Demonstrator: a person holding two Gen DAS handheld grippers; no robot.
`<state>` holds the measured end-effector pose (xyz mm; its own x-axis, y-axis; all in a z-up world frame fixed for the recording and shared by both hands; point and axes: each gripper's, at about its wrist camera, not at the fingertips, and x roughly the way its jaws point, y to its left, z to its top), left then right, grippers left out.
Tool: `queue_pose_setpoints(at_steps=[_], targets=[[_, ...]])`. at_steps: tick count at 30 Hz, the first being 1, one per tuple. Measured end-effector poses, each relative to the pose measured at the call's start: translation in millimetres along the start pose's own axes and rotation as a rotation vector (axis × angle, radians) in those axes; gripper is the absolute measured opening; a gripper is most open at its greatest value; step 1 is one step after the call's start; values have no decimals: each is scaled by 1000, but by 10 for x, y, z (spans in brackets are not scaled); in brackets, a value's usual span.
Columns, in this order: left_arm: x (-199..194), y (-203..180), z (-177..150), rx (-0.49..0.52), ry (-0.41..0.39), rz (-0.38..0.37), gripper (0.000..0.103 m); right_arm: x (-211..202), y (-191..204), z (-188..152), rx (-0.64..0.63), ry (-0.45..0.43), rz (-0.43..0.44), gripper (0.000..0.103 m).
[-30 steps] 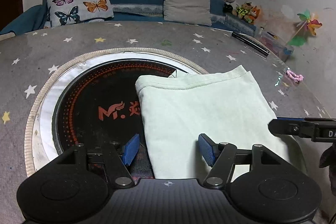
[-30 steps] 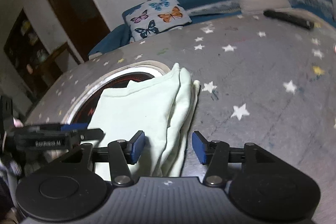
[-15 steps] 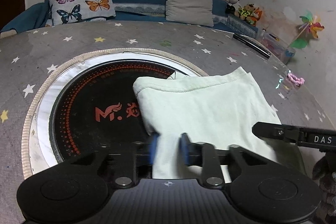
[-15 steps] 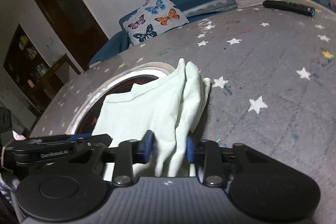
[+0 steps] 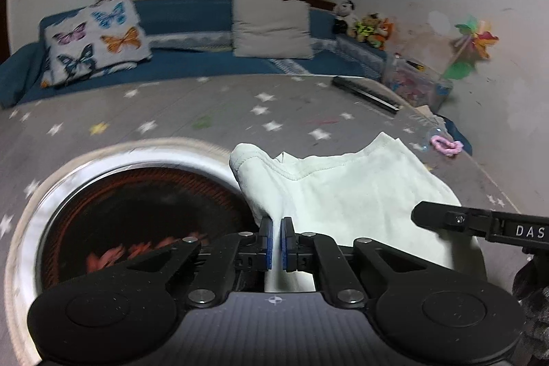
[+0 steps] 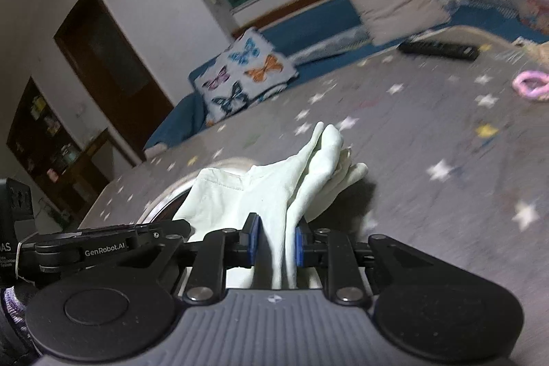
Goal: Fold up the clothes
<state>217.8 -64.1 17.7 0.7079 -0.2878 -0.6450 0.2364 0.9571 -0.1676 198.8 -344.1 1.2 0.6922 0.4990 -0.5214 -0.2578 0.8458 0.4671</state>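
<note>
Left wrist view, from 9 o'clock across to 3 o'clock. Showing, at 9 o'clock, a round black disc [image 5: 137, 211] with red markings, ringed in white, lying on the grey star-printed table cover [image 5: 206, 112]. Gripping, at 6 o'clock: left gripper [image 5: 274, 240] with blue pads pressed nearly together on the near left edge of the pale green garment [image 5: 350, 194]. Lying at centre toward 3 o'clock: the garment, folded, spreading over the disc's right rim and onto the cover, far hem bunching up toward 12 o'clock. Entering at 3 o'clock: a black finger of the right gripper [image 5: 456, 218], above the garment's right edge. Resting at 2 o'clock, well apart from the garment: a pink ring [image 5: 446, 144] and a black remote [image 5: 367, 93]. Blurring noticeably across the background.

Right wrist view, same order. Appearing at 8 o'clock: the body of the left gripper [image 6: 103, 244], beside the garment's left part. Clamping, at 6 o'clock: right gripper [image 6: 276, 240], blue pads closing on a thick vertical bunch of the pale green garment [image 6: 274, 191]. Rising from the pads toward 12 o'clock: the cloth, lifting into loose folds and casting a shadow on the table cover [image 6: 429, 143] at 3 o'clock. Lying at 2 o'clock: the pink ring [image 6: 530, 84] and the remote [image 6: 439, 49], both well apart from the garment.
</note>
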Motion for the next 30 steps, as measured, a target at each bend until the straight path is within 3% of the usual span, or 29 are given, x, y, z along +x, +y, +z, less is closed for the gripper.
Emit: queue_pose_setpoints(at_steps=[15,19,21,22,28,30], targets=[[665,-787,428,81,18,-55,7,-201,-636,549,-23,-60,-175,20],[772,-796,348,100,50,-30,13,-175,-831,464,3,-39,-252,29],[792,-769,297,108,60,-13,30,-177,-881,440,3,-40,-276,32],[782,-736,269,108,62,-2,33,-189,-874,441,-6,-48,-278,32],[687,-642,182,97,67,14,34,-257,-830,450,-56,-95,-288,32],[625,-638,156,98,65,4,39,-280,-815,453,-72,-110,-291,32]])
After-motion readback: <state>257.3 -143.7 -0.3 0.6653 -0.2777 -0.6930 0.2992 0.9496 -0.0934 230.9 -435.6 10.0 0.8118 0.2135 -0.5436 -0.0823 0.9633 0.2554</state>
